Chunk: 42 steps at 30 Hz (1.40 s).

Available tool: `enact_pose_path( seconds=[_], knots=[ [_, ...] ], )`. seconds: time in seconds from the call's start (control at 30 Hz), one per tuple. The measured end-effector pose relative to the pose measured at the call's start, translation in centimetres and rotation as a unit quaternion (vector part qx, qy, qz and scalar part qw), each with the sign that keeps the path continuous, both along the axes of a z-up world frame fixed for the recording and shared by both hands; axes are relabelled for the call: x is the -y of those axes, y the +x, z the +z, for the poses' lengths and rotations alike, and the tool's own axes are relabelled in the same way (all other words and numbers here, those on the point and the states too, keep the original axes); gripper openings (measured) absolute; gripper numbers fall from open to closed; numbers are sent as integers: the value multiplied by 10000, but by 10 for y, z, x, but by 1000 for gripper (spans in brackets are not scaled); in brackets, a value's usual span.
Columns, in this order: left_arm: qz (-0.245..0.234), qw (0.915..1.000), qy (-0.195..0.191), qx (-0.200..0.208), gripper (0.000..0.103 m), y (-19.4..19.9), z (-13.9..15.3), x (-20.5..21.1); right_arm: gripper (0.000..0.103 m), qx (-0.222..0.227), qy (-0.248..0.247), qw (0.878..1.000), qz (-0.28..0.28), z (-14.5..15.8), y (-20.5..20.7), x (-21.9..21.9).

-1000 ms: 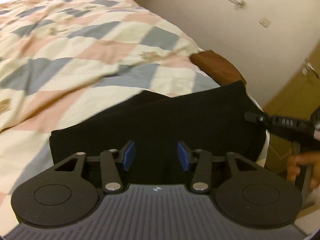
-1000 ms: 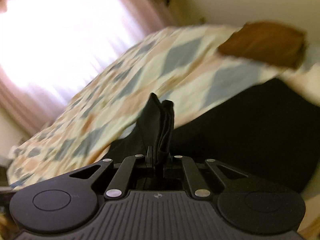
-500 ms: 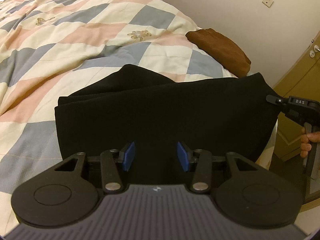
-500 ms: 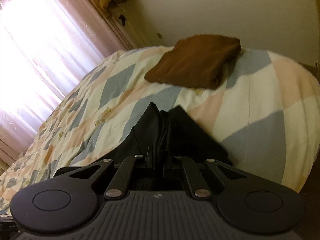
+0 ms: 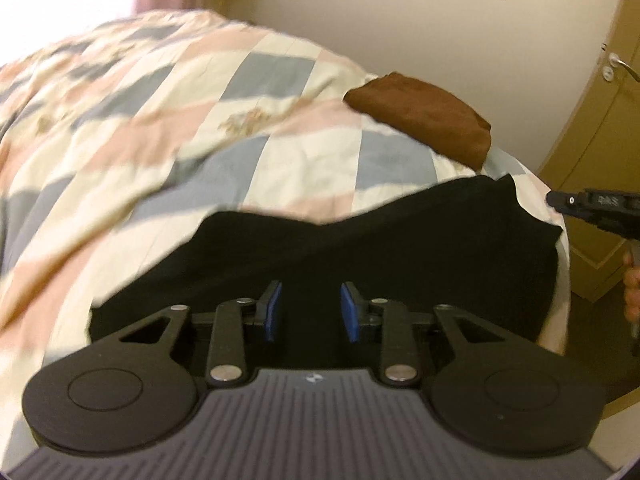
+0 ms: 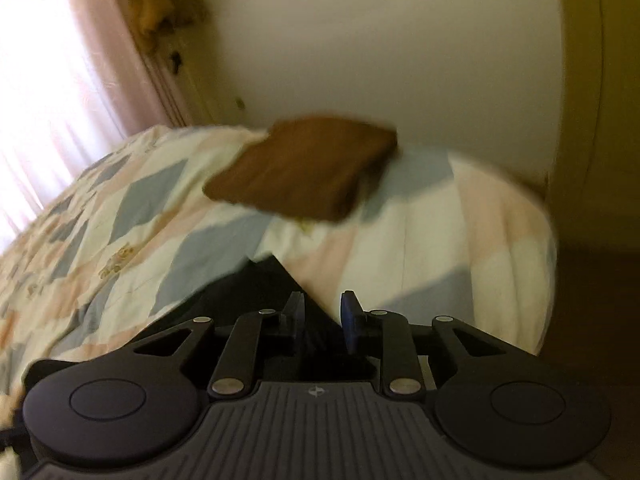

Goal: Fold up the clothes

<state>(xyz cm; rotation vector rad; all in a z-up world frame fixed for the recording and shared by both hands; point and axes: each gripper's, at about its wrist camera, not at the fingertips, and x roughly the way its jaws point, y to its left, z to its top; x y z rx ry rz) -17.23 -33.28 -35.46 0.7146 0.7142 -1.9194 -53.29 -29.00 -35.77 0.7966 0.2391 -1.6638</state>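
Two grippers working over a checked quilt (image 5: 304,152) on a bed. Lying flat near the quilt's near edge: a black garment (image 5: 400,248), folded over, one corner reaching toward the right gripper (image 5: 560,200) at the right side of the left wrist view. Closing now on the left gripper (image 5: 310,312), blue pads (image 5: 273,312) apart, only hovering above the black cloth, nothing pinched. Opening now on the right gripper (image 6: 322,316), pads parted, a corner of the black garment (image 6: 256,280) seen just ahead and between them, not pressed. Resting farther back, well apart: a folded brown cloth (image 6: 304,172). Standing behind: a pale wall (image 6: 380,48) and a pink curtain (image 6: 100,60).
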Motion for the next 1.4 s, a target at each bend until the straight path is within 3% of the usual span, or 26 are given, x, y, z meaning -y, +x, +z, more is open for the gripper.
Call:
enact_pose_path(
  seconds=[0.1, 0.17, 0.2, 0.23, 0.33, 0.47, 0.6, 0.7, 0.77, 0.93, 1.0, 1.13, 1.23, 1.4],
  knots=[
    [-136, 9998, -8, 147, 26, -10, -18, 22, 24, 171, 149, 9969, 749, -15, 21, 10],
    [-276, 9991, 33, 327, 26, -15, -34, 35, 19, -22, 432, 9963, 738, -33, 25, 17],
    [-312, 9988, 91, 375, 25, -16, -40, 41, 13, -115, 533, 9961, 693, -42, 22, 19],
    [-318, 9987, 150, 375, 25, -16, -42, 45, 0, -108, 626, 9962, 597, -49, 16, 21],
    [-323, 9987, 183, 353, 24, -16, -30, 49, 0, 436, 601, 9965, 386, -50, -2, 18],
    [-498, 9982, 143, 305, 24, -4, -3, 28, 23, 197, 344, 9983, 429, -26, 5, 2],
    [-580, 9962, 417, 494, 24, 11, -2, 2, 33, -114, 318, 9980, 536, -20, 14, -13],
    [-231, 9891, 995, 1064, 23, 14, -29, -6, 33, -420, 514, 9952, 726, -32, 20, -12],
    [67, 9857, 1187, 1190, 24, 10, -30, -11, 33, -541, 524, 9938, 824, -30, 24, -10],
    [516, 9814, 1372, 1239, 42, -12, -2, -27, 48, -500, 465, 9943, 814, -4, 32, -24],
    [598, 9786, 1521, 1247, 53, -19, 8, -32, 49, -485, 583, 9937, 821, 4, 38, -32],
    [792, 9713, 1826, 1303, 57, -21, 30, -40, 54, -320, 1025, 9923, 611, 18, 53, -51],
    [766, 9714, 1798, 1349, 67, -17, 53, -48, 58, -109, 1277, 9910, 396, 34, 66, -64],
    [241, 9768, 1497, 1515, 69, -10, 90, -69, 66, -162, 1328, 9908, 192, 72, 104, -89]
  ],
)
